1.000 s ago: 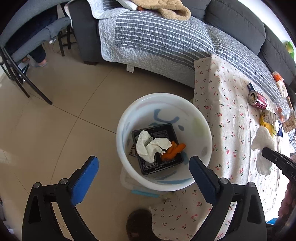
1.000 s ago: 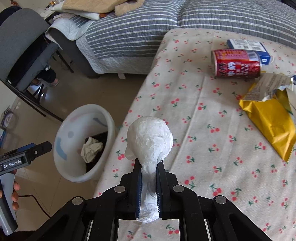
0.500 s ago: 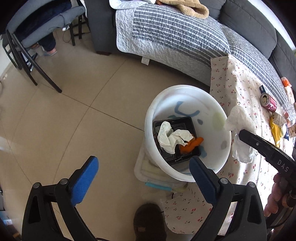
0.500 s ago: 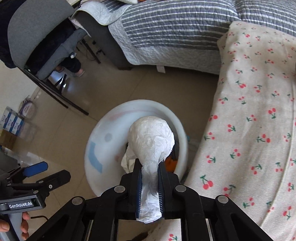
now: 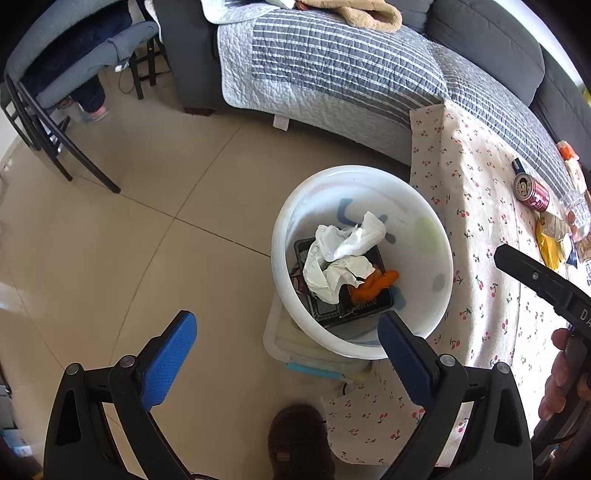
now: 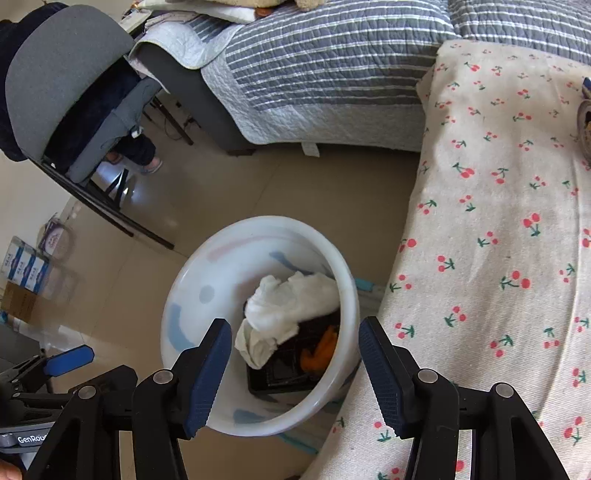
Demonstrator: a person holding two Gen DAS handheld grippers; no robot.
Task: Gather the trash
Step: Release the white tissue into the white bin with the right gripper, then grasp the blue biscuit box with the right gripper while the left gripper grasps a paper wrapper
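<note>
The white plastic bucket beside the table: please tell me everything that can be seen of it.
The white plastic bucket is round, open at the top and upright, with faint blue, grey and pale green marks on its inner wall. It stands on a clear lidded box on the tiled floor, against the cherry-print tablecloth. Inside lie a black plastic tray, crumpled white tissues and orange peel. No gripper touches it.

Grey sofa (image 5: 480,33) under striped quilt (image 5: 332,70) (tan blanket on top), chair (image 6: 66,85) nearby.

white bin (image 5: 288,229), cherry-print cloth (image 6: 498,258) — blue-padded claw (image 6: 293,363)
</note>
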